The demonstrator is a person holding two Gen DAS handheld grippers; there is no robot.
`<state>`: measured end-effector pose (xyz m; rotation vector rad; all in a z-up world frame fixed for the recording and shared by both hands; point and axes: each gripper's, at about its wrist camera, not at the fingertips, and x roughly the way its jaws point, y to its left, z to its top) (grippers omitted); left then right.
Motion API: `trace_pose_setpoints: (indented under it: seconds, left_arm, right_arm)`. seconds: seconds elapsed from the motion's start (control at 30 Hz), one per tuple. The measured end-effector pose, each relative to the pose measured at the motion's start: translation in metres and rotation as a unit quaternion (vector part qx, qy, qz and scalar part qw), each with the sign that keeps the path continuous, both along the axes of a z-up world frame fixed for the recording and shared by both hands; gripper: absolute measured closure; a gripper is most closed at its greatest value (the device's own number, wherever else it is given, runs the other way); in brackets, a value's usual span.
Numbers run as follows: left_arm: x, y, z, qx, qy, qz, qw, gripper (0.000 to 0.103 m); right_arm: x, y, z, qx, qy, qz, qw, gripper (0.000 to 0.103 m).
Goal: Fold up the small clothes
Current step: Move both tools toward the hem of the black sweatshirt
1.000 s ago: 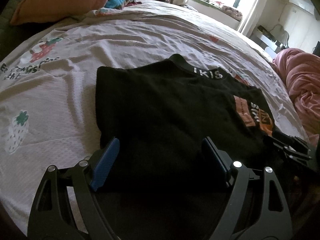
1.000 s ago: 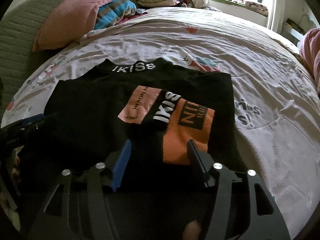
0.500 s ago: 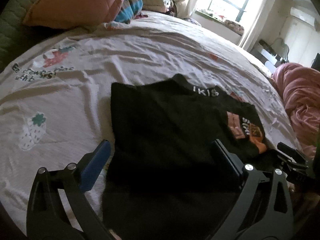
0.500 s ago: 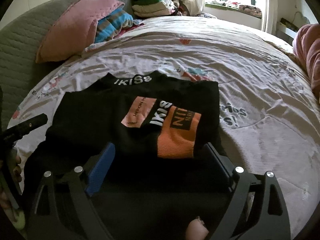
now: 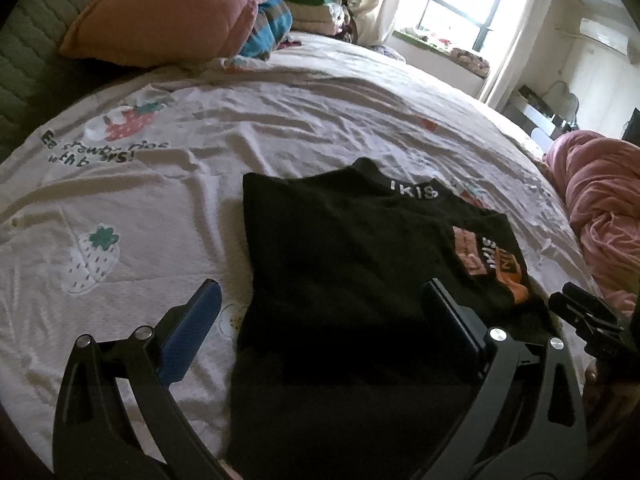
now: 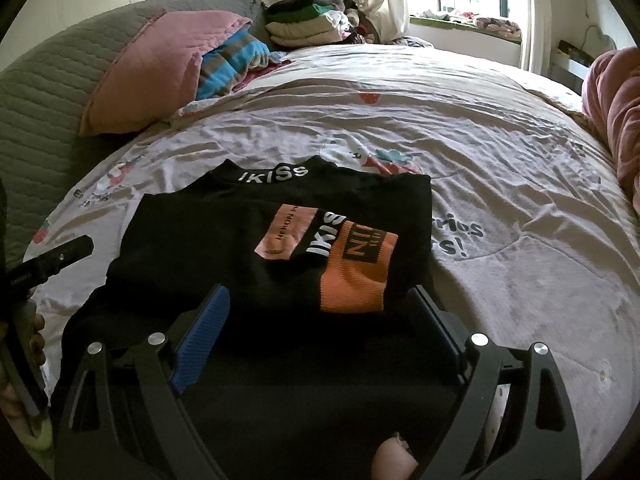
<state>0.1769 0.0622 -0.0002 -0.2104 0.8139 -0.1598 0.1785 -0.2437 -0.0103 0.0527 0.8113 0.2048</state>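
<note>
On rumpled printed bedsheet (image 5: pixel 280 120), flat-folded black knit top (image 6: pixel 224 240), both grippers (image 5: pixel 320 312) (image 6: pixel 320 320) released.

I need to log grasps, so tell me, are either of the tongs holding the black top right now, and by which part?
Nothing is held. The left tongs and right tongs have just opened wide above the folded black top, pads clear of it.

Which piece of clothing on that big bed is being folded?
On the strawberry-print bedsheet, skip the pink pillow and the folded clothes stack by the headboard. It is the black top lying nearest, with white IKISS lettering on its collar and an orange patch.
</note>
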Motion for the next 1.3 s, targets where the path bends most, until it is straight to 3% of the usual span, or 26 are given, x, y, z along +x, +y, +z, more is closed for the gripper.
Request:
trace_pose_setpoints:
  seconds: [0.53, 1.3]
  left_arm:
    - [-0.021, 0.003, 0.006, 0.001, -0.014, 0.006, 0.9999, 0.010]
    - [-0.072, 0.013, 0.009, 0.012, 0.009, 0.015, 0.9998, 0.010]
  right_arm:
    - [-0.024, 0.003, 0.013, 0.009, -0.011, 0.011, 1.000, 0.014]
    - [-0.069, -0.005, 0.029, 0.020, -0.025, 0.030, 0.999, 0.014]
